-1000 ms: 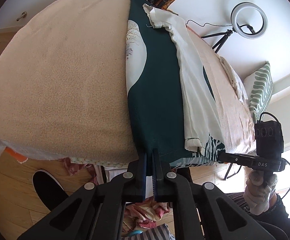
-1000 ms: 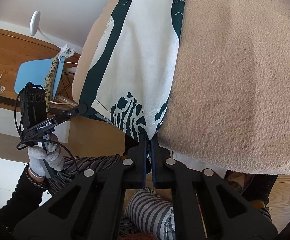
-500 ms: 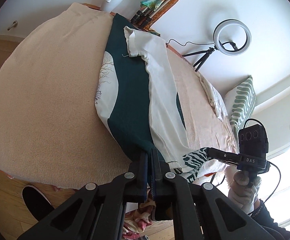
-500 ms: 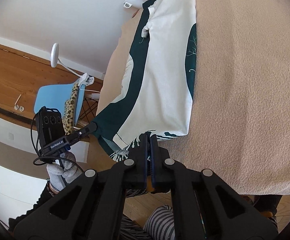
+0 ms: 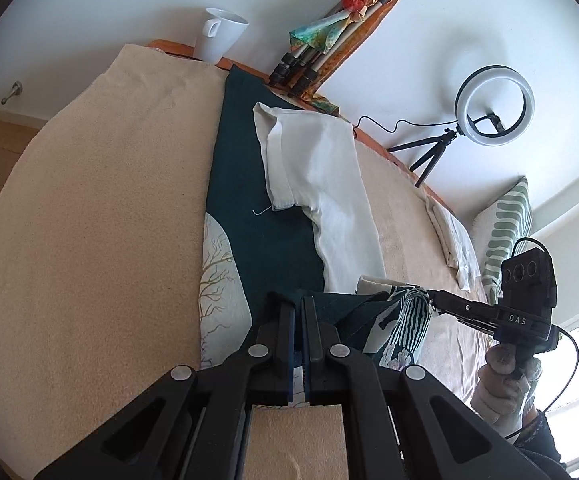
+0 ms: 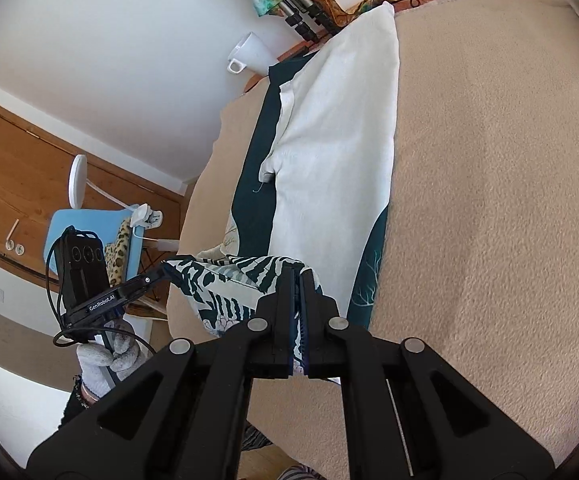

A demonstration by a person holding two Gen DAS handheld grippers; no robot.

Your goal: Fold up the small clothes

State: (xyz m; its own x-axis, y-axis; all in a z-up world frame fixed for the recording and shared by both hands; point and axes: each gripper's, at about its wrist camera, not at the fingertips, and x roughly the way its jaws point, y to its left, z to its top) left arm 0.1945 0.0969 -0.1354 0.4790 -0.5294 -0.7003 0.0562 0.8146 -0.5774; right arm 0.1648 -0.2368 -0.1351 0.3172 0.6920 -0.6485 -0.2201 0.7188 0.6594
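A dark green and white printed garment point(image 5: 257, 216) lies lengthwise on the beige blanket point(image 5: 89, 240), with a white folded-over part point(image 5: 329, 184) on top. My left gripper point(image 5: 298, 304) is shut on the garment's near hem. My right gripper point(image 6: 298, 276) is shut on the other near corner, where the leaf print point(image 6: 225, 280) shows. Both hold the hem lifted and folded over the lower part of the garment. Each gripper also shows in the other's view: the right one point(image 5: 433, 300), the left one point(image 6: 161, 274).
A white mug point(image 5: 219, 34) and a bundle of tripod legs point(image 5: 305, 64) stand at the far edge of the bed. A ring light point(image 5: 495, 106) and a striped pillow point(image 5: 505, 232) are at the right. A blue chair point(image 6: 89, 232) stands by the bed's left side.
Both grippers have carried the garment's near hem up off the bed's edge and forward over the garment, so the lower part now doubles over.
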